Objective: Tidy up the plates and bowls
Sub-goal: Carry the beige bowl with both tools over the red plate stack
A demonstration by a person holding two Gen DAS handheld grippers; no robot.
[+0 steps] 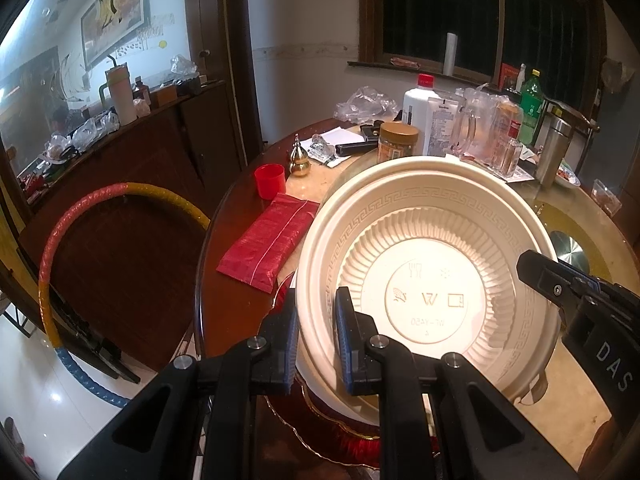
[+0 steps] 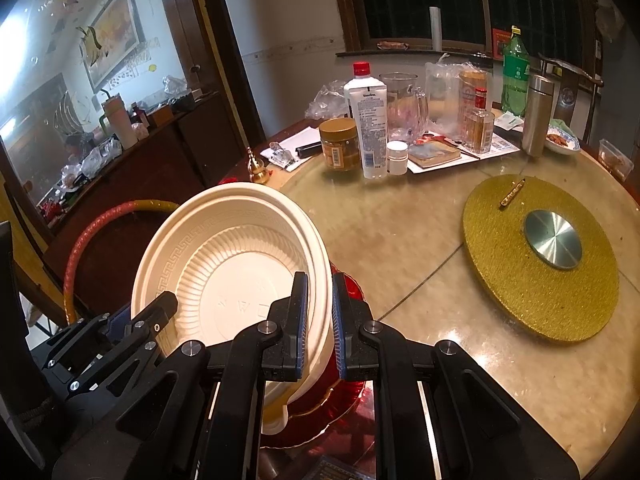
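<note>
A stack of cream plastic bowls (image 1: 424,264) is tilted up on edge, its inside facing the cameras, above a red gold-rimmed plate (image 1: 344,436) at the table's near edge. My left gripper (image 1: 316,344) is shut on the stack's left rim. My right gripper (image 2: 320,324) is shut on the right rim of the bowls (image 2: 232,264); the red plate (image 2: 320,412) lies beneath. Each gripper shows in the other's view: the right gripper (image 1: 576,300) at the far rim, the left gripper (image 2: 132,324) at the left rim.
The round table carries a gold turntable (image 2: 540,256), a red packet (image 1: 272,240), a red cup (image 1: 270,180), a brass ornament (image 1: 300,158), jars, bottles and a glass jug (image 2: 400,108) at the back. A striped hoop (image 1: 80,248) leans against the dark sideboard (image 1: 132,160) at the left.
</note>
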